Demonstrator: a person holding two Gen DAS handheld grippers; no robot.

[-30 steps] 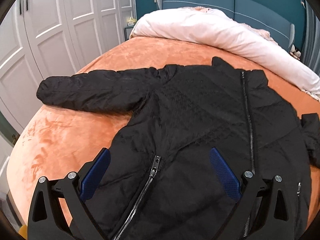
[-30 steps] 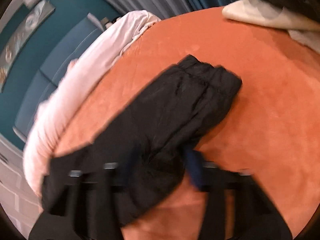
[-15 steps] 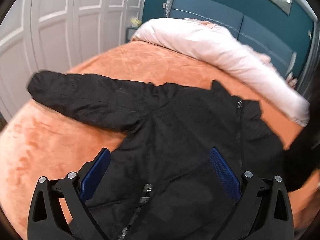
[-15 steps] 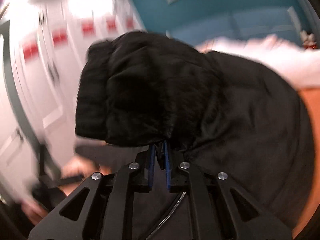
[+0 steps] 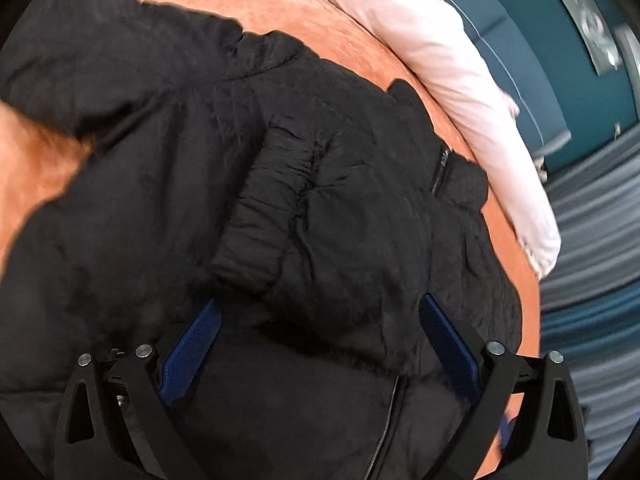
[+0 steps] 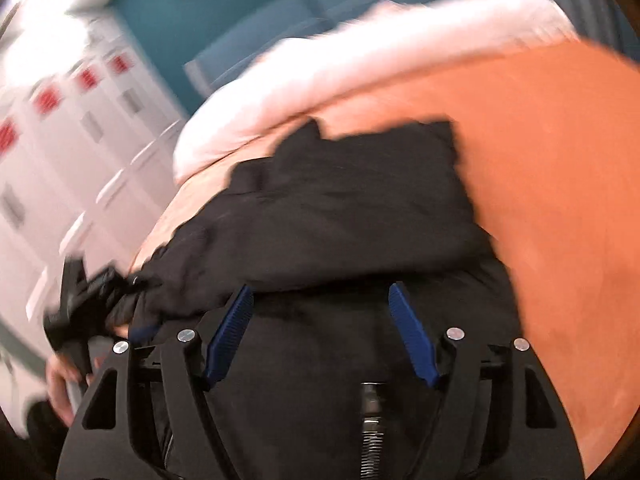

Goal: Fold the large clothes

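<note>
Puffy quilted jacket (image 5: 160,208) black all over, faint stitched diamond pattern, dark metal zipper (image 5: 440,168). Plush velvety bedspread (image 6: 560,168) solid orange, slightly mottled sheen. Rolled soft duvet (image 5: 460,60) pale pink-white, plain. Padded headboard (image 5: 532,40) teal-blue with thin light piping. Panelled wardrobe doors (image 6: 80,152) white, small red blurred marks near the top. Left gripper (image 5: 320,344) and right gripper (image 6: 322,332): black frames, 2 blue textured pads each, silver screw heads. Pleated curtain (image 5: 592,240) grey-blue, striped by folds.

Even indoor light, fisheye bending and dark corners, right wrist view heavily motion-blurred, left mildly
</note>
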